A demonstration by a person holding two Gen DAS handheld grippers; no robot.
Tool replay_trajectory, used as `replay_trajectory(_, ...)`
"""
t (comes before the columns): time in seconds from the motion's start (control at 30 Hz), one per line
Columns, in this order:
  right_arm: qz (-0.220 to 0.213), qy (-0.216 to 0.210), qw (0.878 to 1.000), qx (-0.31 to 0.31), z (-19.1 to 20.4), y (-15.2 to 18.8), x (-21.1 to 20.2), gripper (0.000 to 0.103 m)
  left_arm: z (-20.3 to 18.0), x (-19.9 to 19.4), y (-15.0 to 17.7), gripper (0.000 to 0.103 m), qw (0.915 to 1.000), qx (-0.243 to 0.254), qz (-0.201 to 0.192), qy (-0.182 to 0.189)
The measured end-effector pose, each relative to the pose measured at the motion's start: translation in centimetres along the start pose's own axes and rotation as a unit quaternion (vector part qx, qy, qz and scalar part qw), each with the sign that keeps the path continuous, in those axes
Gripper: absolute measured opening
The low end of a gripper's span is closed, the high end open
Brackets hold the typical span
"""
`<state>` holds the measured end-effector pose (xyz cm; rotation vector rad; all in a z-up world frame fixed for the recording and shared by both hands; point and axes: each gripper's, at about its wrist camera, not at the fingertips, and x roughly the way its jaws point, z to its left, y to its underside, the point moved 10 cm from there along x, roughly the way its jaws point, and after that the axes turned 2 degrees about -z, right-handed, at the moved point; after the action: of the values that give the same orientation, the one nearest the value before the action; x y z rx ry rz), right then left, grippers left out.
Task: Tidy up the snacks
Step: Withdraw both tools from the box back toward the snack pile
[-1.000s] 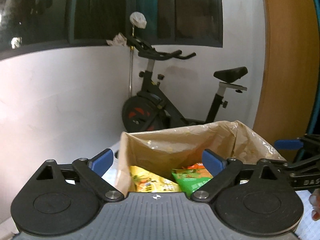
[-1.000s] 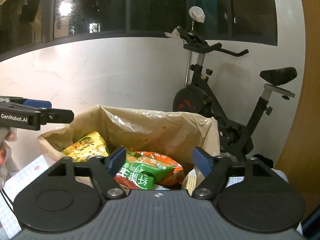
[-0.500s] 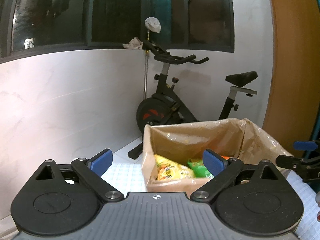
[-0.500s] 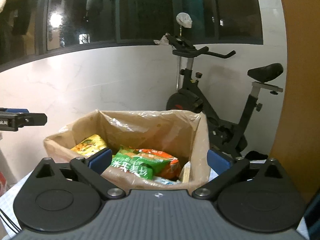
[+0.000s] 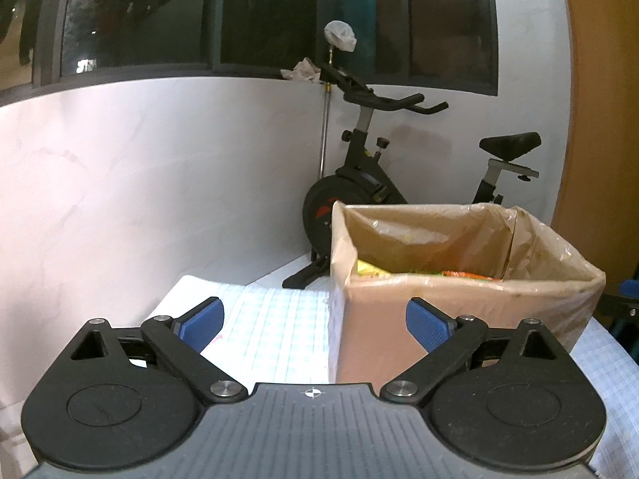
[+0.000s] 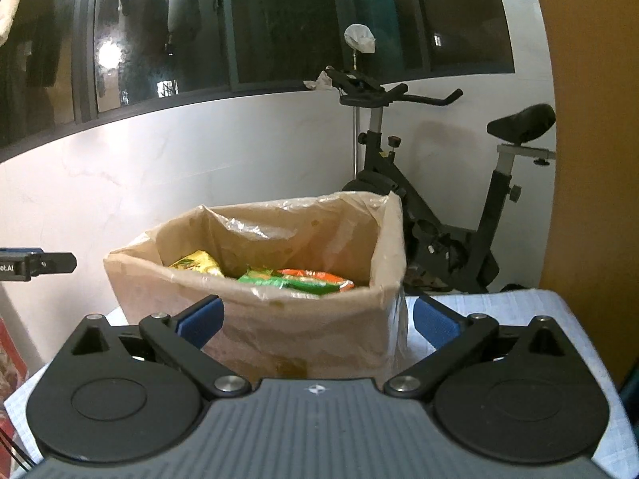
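A cardboard box lined with a clear plastic bag (image 5: 459,295) (image 6: 303,327) stands on a table with a white checked cloth (image 5: 275,327). Inside lie snack packets: a yellow one (image 6: 197,262), a green one (image 6: 279,279) and an orange one (image 6: 319,275); only their top edges show in the left wrist view (image 5: 423,271). My left gripper (image 5: 313,323) is open and empty, in front of the box's left corner. My right gripper (image 6: 317,321) is open and empty, in front of the box. The left gripper's finger also shows in the right wrist view (image 6: 38,265).
A black exercise bike (image 5: 375,187) (image 6: 439,215) stands behind the table against a white wall under dark windows. A brown wooden panel (image 6: 591,159) rises at the right. The cloth (image 6: 511,307) extends right of the box.
Both grippers have drawn back and down from over the box. The box now looks farther away and its contents are seen at a lower angle. Both stay open.
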<state>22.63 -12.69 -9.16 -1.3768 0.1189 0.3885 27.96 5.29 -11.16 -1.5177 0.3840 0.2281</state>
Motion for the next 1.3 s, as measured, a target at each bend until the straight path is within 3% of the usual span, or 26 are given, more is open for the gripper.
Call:
replay_trajectory(0.37,0.026,0.016,1.0,-0.002,-1.5,3.8,-0.6,0.103,0.3,-0.4,3.8,0.099,0.9996,0.002,0.027,-0.007)
replay_trajectory(0.8,0.085,0.027,0.996,-0.008,-3.0,9.6,0.5,0.101,0.5,0.7,8.5,0.097,0.9967,-0.002,0.081,-0.001)
replay_trajectory(1.3,0.173,0.043,0.982,-0.057,-5.0,16.6,3.0,0.085,0.2,1.8,13.1,0.093,0.9904,-0.008,0.137,0.015)
